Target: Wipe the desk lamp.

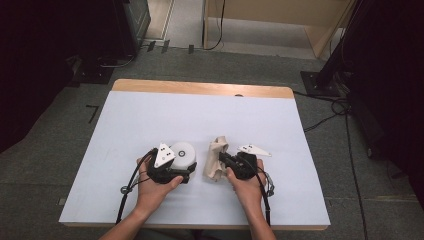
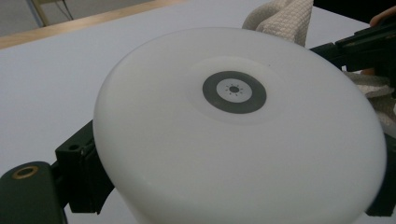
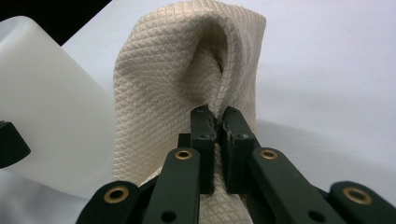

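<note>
L gripper has its fingers clamped on either side of a white round container, held tipped so its flat face w/ a grey ring mark points up toward the camera; it sits near the front-centre of the tabletop. R gripper is just right of the container, fingers pinched together on a fold of a cream quilted cloth, which stands bunched up and rests against the container's side. Risks, as judged: container wall looks smooth and the grip is at the rim only, so wiping pressure from the cloth could twist it out of the L fingers. Cloth is held by a thin fold, so a drag across the face may pull it free. Grippers are near each other; a collision is possible if the R one sweeps wide.
</note>
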A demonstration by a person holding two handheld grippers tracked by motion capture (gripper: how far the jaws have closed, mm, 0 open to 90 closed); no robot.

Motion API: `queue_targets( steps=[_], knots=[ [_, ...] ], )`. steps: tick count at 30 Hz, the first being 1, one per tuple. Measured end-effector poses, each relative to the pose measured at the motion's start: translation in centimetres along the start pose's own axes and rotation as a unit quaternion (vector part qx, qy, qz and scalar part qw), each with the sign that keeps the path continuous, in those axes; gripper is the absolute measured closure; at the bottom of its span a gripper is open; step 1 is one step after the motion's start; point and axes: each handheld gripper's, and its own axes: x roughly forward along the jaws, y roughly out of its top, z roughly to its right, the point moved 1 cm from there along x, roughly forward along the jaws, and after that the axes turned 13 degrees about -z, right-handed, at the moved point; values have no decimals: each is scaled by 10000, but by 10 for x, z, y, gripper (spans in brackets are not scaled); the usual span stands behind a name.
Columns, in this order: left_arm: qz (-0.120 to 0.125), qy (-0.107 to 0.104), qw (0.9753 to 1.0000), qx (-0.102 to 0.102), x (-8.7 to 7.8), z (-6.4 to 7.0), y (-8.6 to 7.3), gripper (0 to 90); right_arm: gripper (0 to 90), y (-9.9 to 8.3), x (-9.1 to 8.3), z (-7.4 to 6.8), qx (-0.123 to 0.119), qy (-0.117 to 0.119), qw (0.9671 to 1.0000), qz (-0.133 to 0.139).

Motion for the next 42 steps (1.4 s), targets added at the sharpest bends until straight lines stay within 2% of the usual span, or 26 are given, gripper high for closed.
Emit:
queue_targets(
  steps=[3, 4, 5, 7, 8, 9, 13, 19, 23, 29, 37, 42],
  knots=[
    [64, -119, 9995, 284, 0, -12, 2, 81, 852, 0, -1, -1, 3, 24, 10000, 29],
    [104, -264, 9988, 399, 0, -16, 2, 82, 852, 1, -1, -1, -3, 41, 10000, 36],
    [127, -501, 9973, 526, 1, -20, 2, 82, 852, 1, -1, -2, -8, 60, 10000, 39],
    [100, -1014, 9916, 798, 4, -27, 2, 83, 852, 1, -1, -4, -53, 83, 9999, 69],
    [155, -1068, 9903, 873, 6, -29, 2, 83, 852, 2, -1, -5, -83, 88, 9999, 82],
    [190, -1019, 9904, 910, 7, -29, 1, 83, 852, 2, -1, -7, -106, 114, 9998, 86],
    [275, -1093, 9890, 956, 9, -32, 1, 83, 852, 2, -3, -14, -218, 183, 9995, 126],
    [234, -1038, 9903, 896, 8, -30, 0, 82, 852, 6, -11, -32, -486, 276, 9979, 326],
    [229, -1015, 9906, 884, 8, -29, 0, 82, 853, 8, -17, -48, -712, 298, 9956, 525],
    [224, -982, 9910, 880, 8, -28, 0, 82, 852, 7, -16, -65, -957, 340, 9931, 590],
    [229, -991, 9910, 872, 8, -28, 0, 83, 852, 2, -4, -70, -1085, 247, 9927, 457],
    [234, -998, 9909, 870, 8, -29, 0, 83, 852, -1, 2, -68, -1049, 208, 9937, 336]
  ],
)
